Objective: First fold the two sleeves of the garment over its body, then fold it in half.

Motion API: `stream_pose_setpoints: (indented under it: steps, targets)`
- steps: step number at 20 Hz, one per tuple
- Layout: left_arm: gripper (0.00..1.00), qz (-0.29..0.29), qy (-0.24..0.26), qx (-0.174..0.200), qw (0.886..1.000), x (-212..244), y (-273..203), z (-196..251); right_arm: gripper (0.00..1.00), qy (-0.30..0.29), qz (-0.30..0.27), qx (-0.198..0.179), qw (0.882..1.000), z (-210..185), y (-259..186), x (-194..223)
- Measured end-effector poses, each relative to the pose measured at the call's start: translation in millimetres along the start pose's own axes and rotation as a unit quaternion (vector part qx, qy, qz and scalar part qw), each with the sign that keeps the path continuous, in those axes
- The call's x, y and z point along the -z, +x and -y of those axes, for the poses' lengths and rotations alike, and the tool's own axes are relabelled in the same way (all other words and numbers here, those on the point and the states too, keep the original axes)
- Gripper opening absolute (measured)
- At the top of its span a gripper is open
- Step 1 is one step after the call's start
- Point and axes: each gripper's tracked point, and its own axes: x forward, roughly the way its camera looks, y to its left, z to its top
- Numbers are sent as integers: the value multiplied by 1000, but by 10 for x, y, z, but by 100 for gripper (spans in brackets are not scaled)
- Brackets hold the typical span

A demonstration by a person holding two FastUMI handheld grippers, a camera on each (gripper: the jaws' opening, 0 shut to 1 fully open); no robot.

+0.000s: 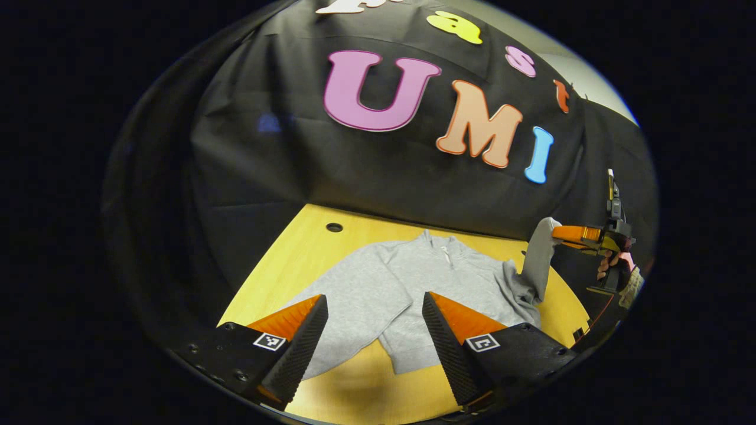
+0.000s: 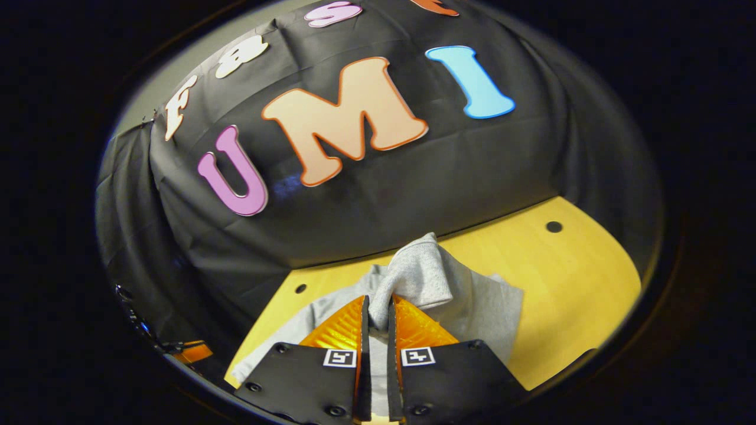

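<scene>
The gray top [image 1: 407, 283] lies flat in the middle of the yellow table [image 1: 283, 260]. The right gripper [image 2: 378, 313] has its fingers pinched tight on one sleeve [image 2: 419, 274] and holds it up in the air. To do this fold well, I think it should carry the sleeve slowly over the body, lay it down smooth, and then let go. The left gripper [image 1: 375, 321] hangs over the near edge with its fingers wide apart, holding nothing. A small hole [image 1: 334, 227] sits at about 11 o'clock. A black cloth wall [image 1: 266, 171] stands behind.
</scene>
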Motion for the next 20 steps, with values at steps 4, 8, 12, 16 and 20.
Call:
stream_pose_setpoints:
  steps: [4,8,12,16,20]
  targets:
    - [94,-8,-21,-42,999,145,-146,-387,13,10,-22,-81,996,-837,437,296]
    - [95,-18,-43,-80,996,308,-323,-754,13,18,-52,-133,990,-1467,837,738]
    - [94,-44,-35,-125,991,609,-447,-1112,13,-24,-98,-118,988,-1678,1302,1430]
    - [95,-79,-49,-144,985,1043,-540,-1338,13,-56,-127,-93,986,-1746,1583,1875]
    - [95,-103,-80,-161,978,1343,-572,-1440,29,-78,-145,-97,982,-1750,1506,1935]
